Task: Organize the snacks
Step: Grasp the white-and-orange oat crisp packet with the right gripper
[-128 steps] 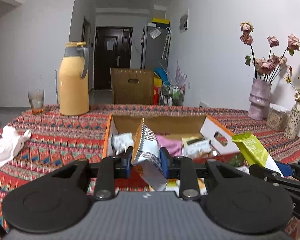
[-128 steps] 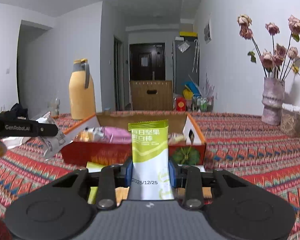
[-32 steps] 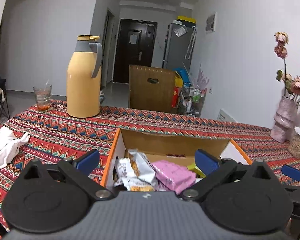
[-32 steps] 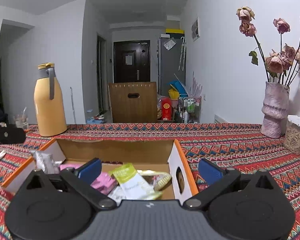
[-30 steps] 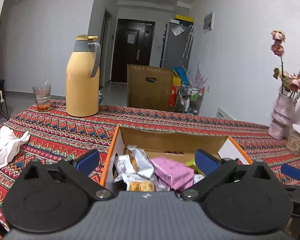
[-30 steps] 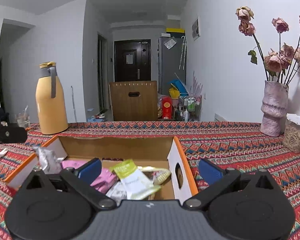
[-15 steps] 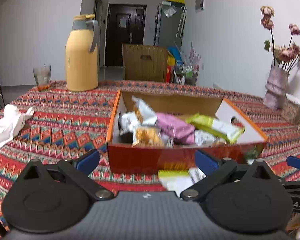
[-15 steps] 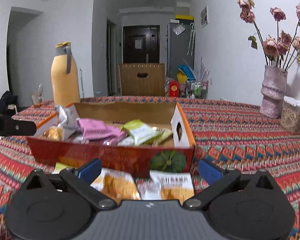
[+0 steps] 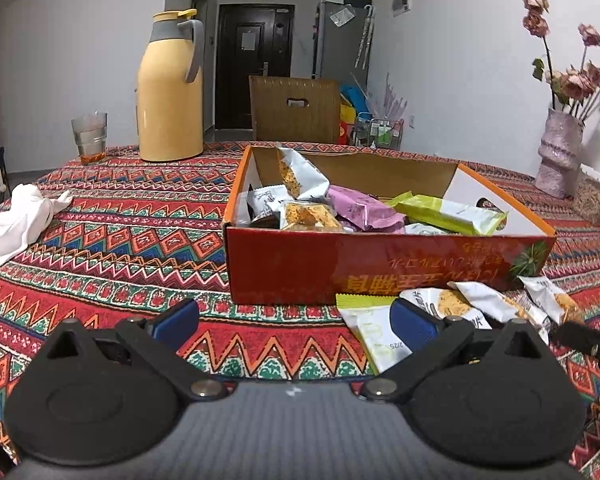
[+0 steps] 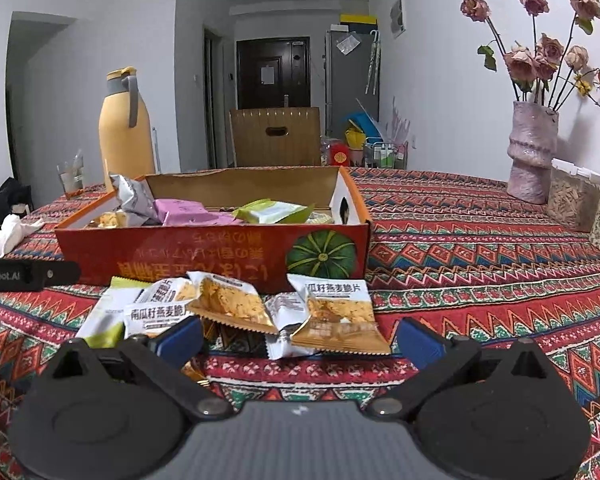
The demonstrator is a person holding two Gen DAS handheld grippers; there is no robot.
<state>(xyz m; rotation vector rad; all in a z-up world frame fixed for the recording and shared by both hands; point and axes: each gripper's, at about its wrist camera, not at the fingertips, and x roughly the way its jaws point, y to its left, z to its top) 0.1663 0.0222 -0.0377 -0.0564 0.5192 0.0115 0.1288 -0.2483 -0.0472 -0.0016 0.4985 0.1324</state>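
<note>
An open orange-red cardboard box (image 9: 308, 264) (image 10: 204, 254) stands on the patterned tablecloth and holds several snack packets, among them a pink one (image 9: 364, 210) and a green one (image 9: 444, 212). Several loose packets lie on the cloth in front of the box: a green-white one (image 9: 374, 330) (image 10: 104, 316) and orange-white cracker packets (image 10: 336, 312) (image 10: 228, 300). My left gripper (image 9: 294, 326) is open and empty, low over the cloth left of the loose packets. My right gripper (image 10: 298, 338) is open and empty, just before the cracker packets.
A yellow thermos (image 9: 170, 88) and a glass (image 9: 90, 136) stand at the back left. A white crumpled cloth (image 9: 16, 220) lies left. A pink vase with dried roses (image 10: 530, 148), a clear container (image 10: 572, 196) and a patterned vase stand right.
Both grippers let go of their packets into the box, then drew back and came down low in front of it. The loose packets on the cloth now lie close before them.
</note>
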